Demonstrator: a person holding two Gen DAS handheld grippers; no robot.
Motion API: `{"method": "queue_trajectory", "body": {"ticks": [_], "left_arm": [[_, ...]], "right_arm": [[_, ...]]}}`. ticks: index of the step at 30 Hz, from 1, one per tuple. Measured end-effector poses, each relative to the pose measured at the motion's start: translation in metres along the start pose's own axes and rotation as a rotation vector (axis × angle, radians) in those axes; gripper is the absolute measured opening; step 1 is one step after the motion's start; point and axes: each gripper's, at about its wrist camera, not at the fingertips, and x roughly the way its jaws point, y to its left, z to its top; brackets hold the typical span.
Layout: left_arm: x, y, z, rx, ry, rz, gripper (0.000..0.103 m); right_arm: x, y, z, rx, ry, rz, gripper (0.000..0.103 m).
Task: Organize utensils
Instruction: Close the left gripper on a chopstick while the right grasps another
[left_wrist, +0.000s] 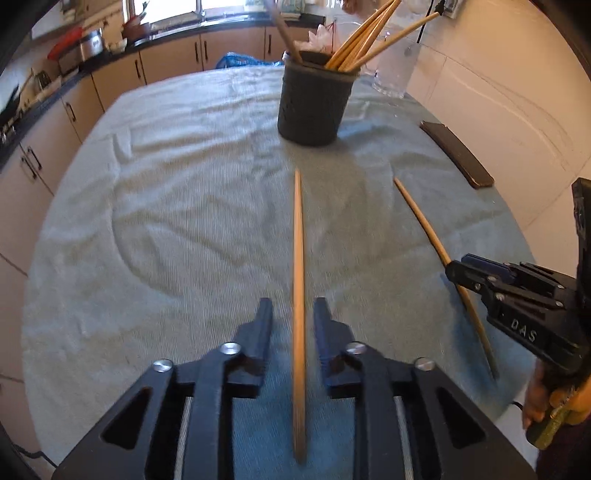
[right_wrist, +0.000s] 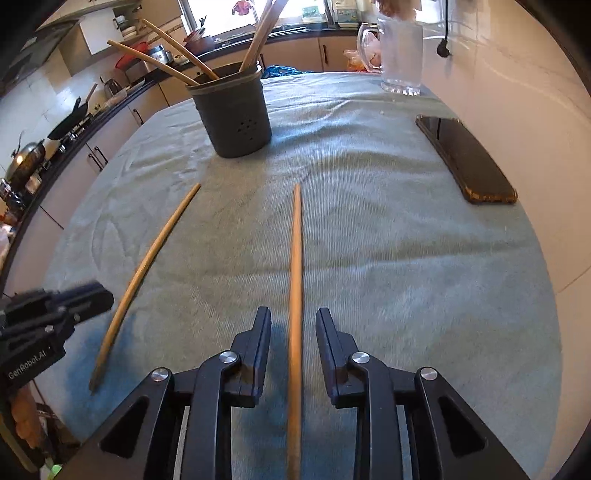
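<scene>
Two wooden chopsticks lie loose on the grey-green cloth covering the desk (left_wrist: 166, 192), each set between the fingers of one tool. In the left wrist view the left chopstick (left_wrist: 298, 295) runs straight ahead from the left tool (left_wrist: 293, 314), its long axis in line with the fingers and its far tip aimed at the dark utensil holder (left_wrist: 314, 107). The fingers stand a little apart on either side of the stick, with a gap visible on both sides, so nothing is clamped. The same holds in the right wrist view: the right chopstick (right_wrist: 295, 295) lies along the axis of the right tool (right_wrist: 293, 325), whose fingers are likewise slightly apart and clear of the wood.

Both tools are held side by side, pitched steeply down toward the cloth, each about equally near its own stick. The holder, already carrying several chopsticks, stands well ahead of both tips. A black phone (right_wrist: 465, 158) lies to the right, apart from the sticks, and a clear glass pitcher (right_wrist: 400, 55) stands behind it.

A sideways closing on each stick is judged to be the coming move.
</scene>
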Motion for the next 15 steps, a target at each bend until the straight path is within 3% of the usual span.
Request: {"method": "queue_trajectory", "body": {"ticks": [10,15], "left_arm": [[0.055,-0.004,0.045,0.043,0.057,0.058,0.025],[0.062,-0.003,0.052,0.042,0.044,0.068,0.025]], "right_arm": [[0.034,-0.004,0.045,-0.003,0.056,-0.02,0.024],[0.044,-0.001,0.061,-0.027,0.054,-0.054,0.02]]}}
